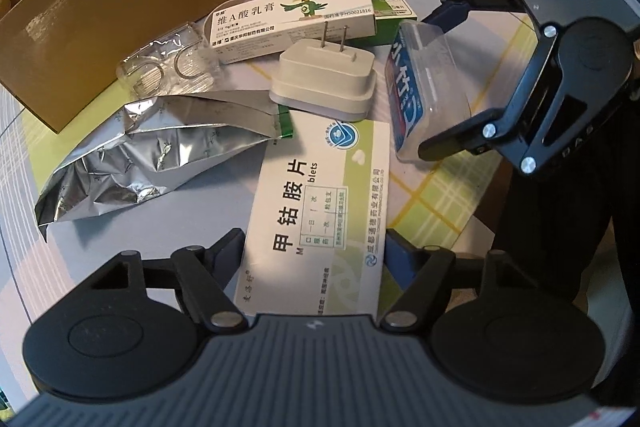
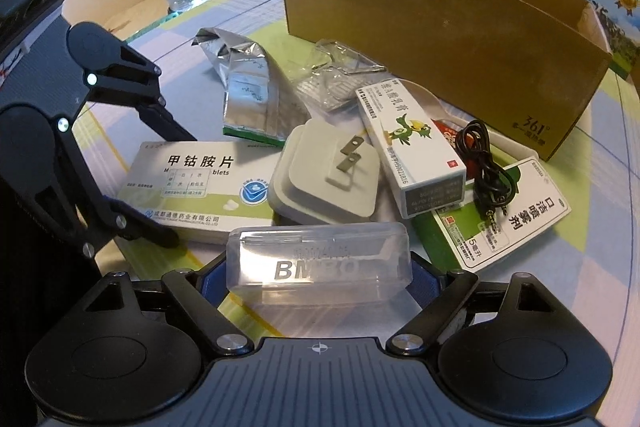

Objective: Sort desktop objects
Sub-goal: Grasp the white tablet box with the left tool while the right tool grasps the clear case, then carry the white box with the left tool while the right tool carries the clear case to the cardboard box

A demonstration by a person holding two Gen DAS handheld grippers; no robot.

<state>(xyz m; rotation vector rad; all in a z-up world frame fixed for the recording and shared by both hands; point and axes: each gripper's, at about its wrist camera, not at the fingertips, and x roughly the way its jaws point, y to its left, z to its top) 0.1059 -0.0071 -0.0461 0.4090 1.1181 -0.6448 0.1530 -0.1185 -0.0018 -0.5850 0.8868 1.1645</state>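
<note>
The left claw [image 1: 316, 247] pinches the white-and-green flat tablet carton [image 1: 320, 195] by its long edges, and the carton lies flat on the checked worktop [image 2: 592, 211]. The right claw [image 2: 318, 279] grips the clear hard plastic case [image 2: 316, 267], a pad against each end. Whether the case has left the surface I cannot tell.

In the right wrist view, the brown cardboard box [image 2: 440, 39] stands at 1 o'clock. Nothing shows inside it, though its floor is hidden. Everything else lies outside it:

- The crumpled silver foil pouch [image 1: 140, 155] is at 11 o'clock.
- The green-and-white spray carton [image 2: 500, 219] is at 3 o'clock.
- The long white cream carton with a green bird [image 2: 408, 143] leans across the middle.
- The white two-pin plug adapter [image 2: 332, 179] is at centre, prongs up.
- The black coiled audio cable [image 2: 486, 163] lies on the spray carton.

The sorting looks barely begun. Two items are in grip, none is visibly put away, and at least five loose pieces are left.
</note>
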